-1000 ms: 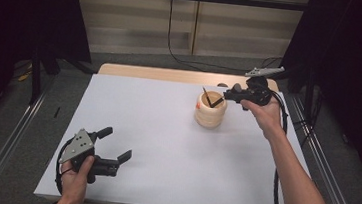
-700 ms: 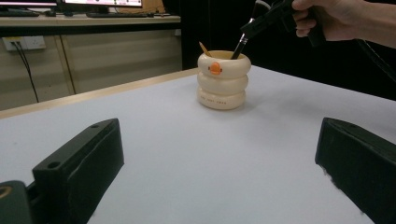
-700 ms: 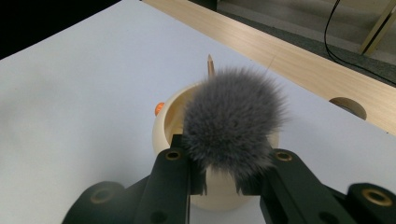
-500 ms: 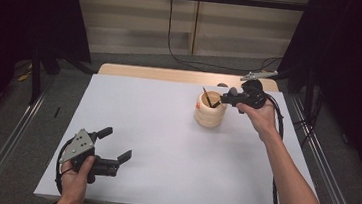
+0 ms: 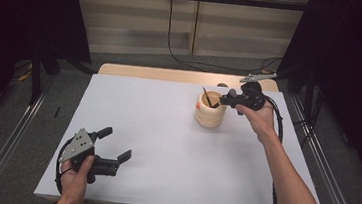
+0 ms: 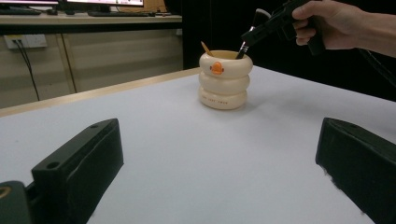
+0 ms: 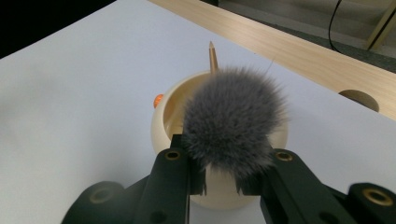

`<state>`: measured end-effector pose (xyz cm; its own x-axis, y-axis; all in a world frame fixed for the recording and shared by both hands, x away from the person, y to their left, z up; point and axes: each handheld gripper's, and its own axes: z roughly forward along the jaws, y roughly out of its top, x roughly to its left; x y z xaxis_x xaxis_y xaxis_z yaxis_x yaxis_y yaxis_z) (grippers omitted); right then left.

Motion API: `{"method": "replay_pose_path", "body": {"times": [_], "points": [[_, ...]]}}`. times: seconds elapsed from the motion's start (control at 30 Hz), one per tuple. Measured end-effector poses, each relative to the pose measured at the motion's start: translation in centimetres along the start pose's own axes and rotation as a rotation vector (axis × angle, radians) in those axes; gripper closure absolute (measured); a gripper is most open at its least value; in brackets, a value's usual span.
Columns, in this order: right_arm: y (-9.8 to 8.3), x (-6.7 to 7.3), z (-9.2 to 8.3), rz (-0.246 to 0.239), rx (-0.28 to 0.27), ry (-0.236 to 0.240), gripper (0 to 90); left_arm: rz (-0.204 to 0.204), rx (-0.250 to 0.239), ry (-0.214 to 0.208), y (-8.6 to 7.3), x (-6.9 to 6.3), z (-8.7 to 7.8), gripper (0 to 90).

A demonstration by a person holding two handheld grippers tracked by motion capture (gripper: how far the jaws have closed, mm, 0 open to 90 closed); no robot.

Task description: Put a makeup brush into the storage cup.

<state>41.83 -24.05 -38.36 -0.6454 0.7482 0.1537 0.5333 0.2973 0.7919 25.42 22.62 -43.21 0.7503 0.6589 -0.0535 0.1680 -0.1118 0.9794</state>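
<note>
Resting on the near left of the white-covered table (image 5: pixel 164 145), the left gripper (image 6: pixel 219 154) lay with its black jaws spread wide around nothing. Farther off, toward the far right, stood the cream ring-stacked holder with a small orange duck bill (image 6: pixel 223 80), a tan wooden stick (image 7: pixel 213 56) leaning inside it. Over its mouth hung the right gripper (image 7: pixel 227 179), clamped on a fluffy grey-bristled makeup brush (image 7: pixel 232 125), handle pointing down into the cup. It looked like the placing step; next, I judged, the handle had to sink clear of the rim before the jaws let go.
</note>
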Motion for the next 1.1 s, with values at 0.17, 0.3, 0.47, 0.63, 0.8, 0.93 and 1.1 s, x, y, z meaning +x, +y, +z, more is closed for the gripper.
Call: {"method": "replay_pose_path", "body": {"times": [0.17,0.3,0.47,0.63,0.8,0.93,1.1], "points": [[-0.1,0.1,0.2,0.0,-0.003,0.004,76.3,0.007,0.009,0.015,-0.1,0.1,0.0,1.0],[-0.4,-0.2,0.1,0.013,-0.036,0.006,74.0,0.009,0.004,0.019,0.0,0.1,0.0,0.8],[-0.6,-0.3,0.0,0.026,-0.058,0.002,63.5,-0.004,-0.008,0.024,0.0,0.1,0.0,0.9],[-0.8,-0.3,-0.3,0.035,-0.102,-0.014,44.3,-0.003,-0.007,0.019,0.0,0.1,0.0,0.9],[-0.9,-0.2,-0.5,0.033,-0.147,-0.044,23.4,0.002,-0.005,0.019,0.0,0.2,0.0,0.8],[-0.9,-0.2,-0.6,0.038,-0.182,-0.07,10.5,-0.003,-0.003,0.025,0.0,0.4,0.1,0.9],[-1.2,-0.2,-0.5,0.04,-0.189,-0.077,0.9,-0.004,-0.007,0.023,0.0,0.4,0.0,0.9]]}}
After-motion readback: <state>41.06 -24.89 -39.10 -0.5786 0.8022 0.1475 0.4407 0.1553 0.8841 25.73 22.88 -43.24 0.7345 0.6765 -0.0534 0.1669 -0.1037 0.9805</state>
